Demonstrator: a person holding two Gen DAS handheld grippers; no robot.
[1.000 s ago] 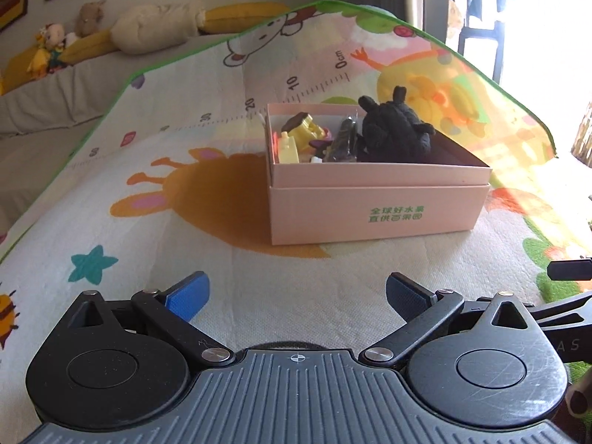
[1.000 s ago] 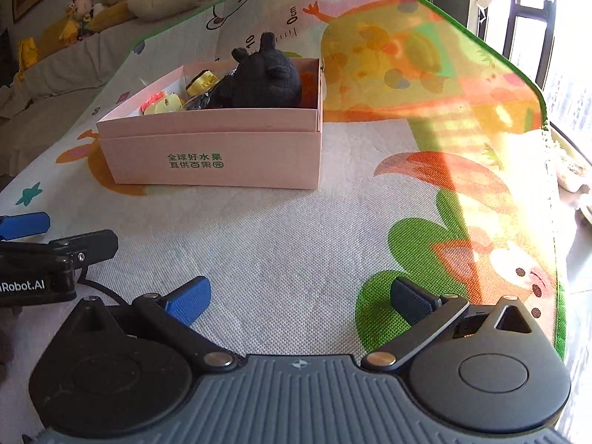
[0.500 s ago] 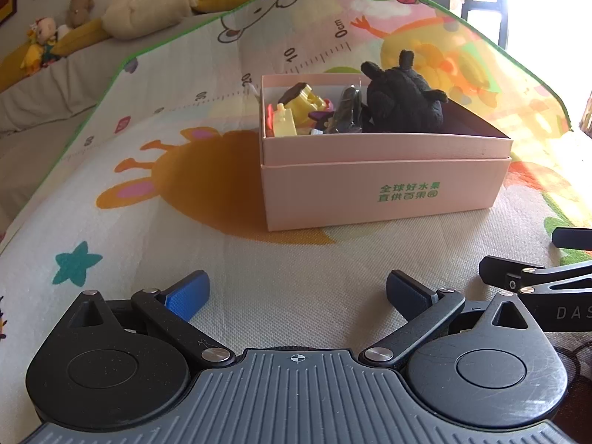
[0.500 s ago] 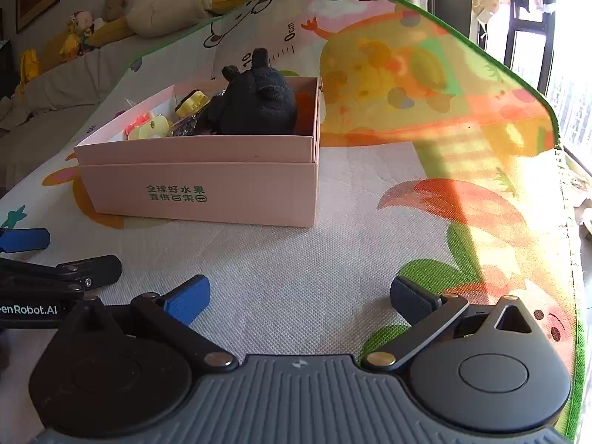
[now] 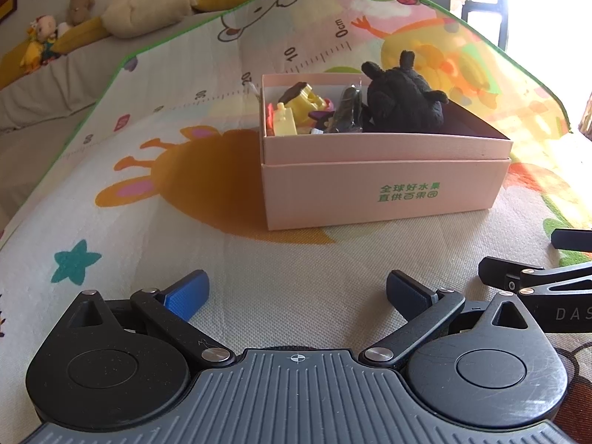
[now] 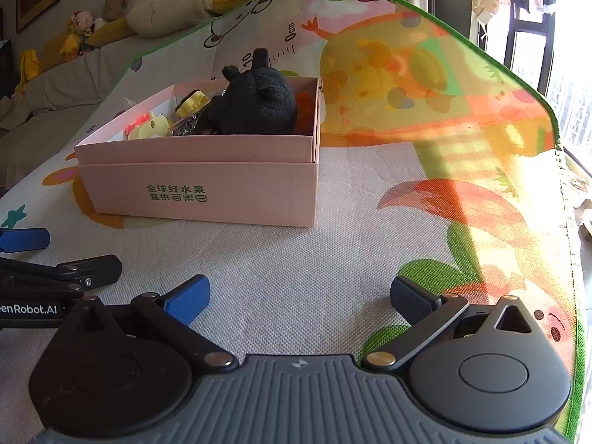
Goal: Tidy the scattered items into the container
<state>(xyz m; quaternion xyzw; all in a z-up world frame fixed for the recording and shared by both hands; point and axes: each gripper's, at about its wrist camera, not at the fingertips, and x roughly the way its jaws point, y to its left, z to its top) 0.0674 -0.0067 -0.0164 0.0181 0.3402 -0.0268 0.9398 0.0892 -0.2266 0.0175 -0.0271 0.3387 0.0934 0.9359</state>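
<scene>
A pink cardboard box (image 5: 384, 192) (image 6: 207, 185) with green lettering stands on a colourful play mat. Inside it lie a black plush toy (image 5: 403, 100) (image 6: 259, 100), yellow plastic toys (image 5: 301, 100) (image 6: 190, 101) and a dark wrapped item (image 5: 346, 111). My left gripper (image 5: 296, 292) is open and empty, hovering low over the mat in front of the box. To its right, my right gripper (image 6: 299, 296) also stands open with nothing between its blue pads. Each gripper's linkage shows at the edge of the other's view.
The play mat (image 5: 148, 192) (image 6: 425, 148) covers the surface, its green edge curling up at the back. A sofa with plush toys (image 5: 140, 18) (image 6: 118, 11) runs along the far left. A bright window (image 6: 536, 37) is at the right.
Both grippers have moved a little nearer the box and tilted, so the box looms larger. Their fingers stay open and the box contents have not shifted.
</scene>
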